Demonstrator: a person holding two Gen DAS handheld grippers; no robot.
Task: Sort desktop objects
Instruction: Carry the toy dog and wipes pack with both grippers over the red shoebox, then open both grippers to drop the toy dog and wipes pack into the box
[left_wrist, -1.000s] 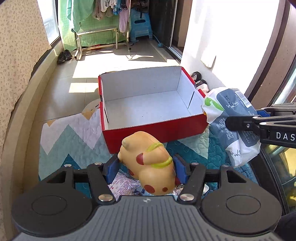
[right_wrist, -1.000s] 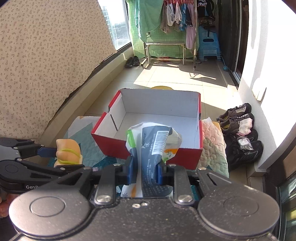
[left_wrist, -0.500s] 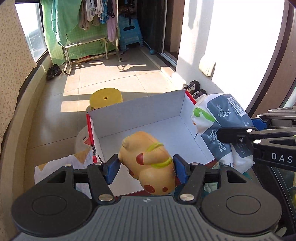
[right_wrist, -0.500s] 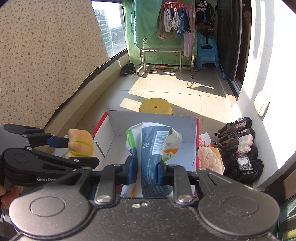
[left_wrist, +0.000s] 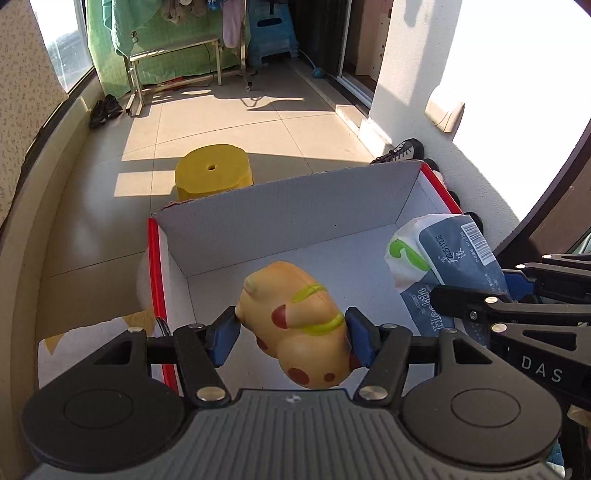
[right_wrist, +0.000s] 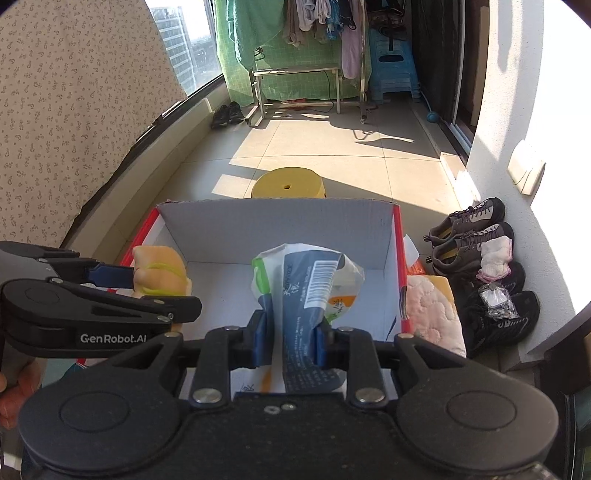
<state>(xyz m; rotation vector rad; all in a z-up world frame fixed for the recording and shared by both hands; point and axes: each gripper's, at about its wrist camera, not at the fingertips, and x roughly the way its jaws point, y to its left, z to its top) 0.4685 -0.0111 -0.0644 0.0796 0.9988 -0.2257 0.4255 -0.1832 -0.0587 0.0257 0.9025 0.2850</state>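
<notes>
I am holding both loads over the red box (left_wrist: 157, 273), my landmark, open and white-lined. My left gripper (left_wrist: 291, 338) is standing part-open, blue pads clamping the orange spotted toy (left_wrist: 299, 321) above the box's near-left floor. My right gripper (right_wrist: 290, 341) is pinching nearly closed on the crumpled packet (right_wrist: 306, 280), hanging over the box's middle. A yellow stool (right_wrist: 288, 184) is sitting just beyond the box's far wall.
</notes>
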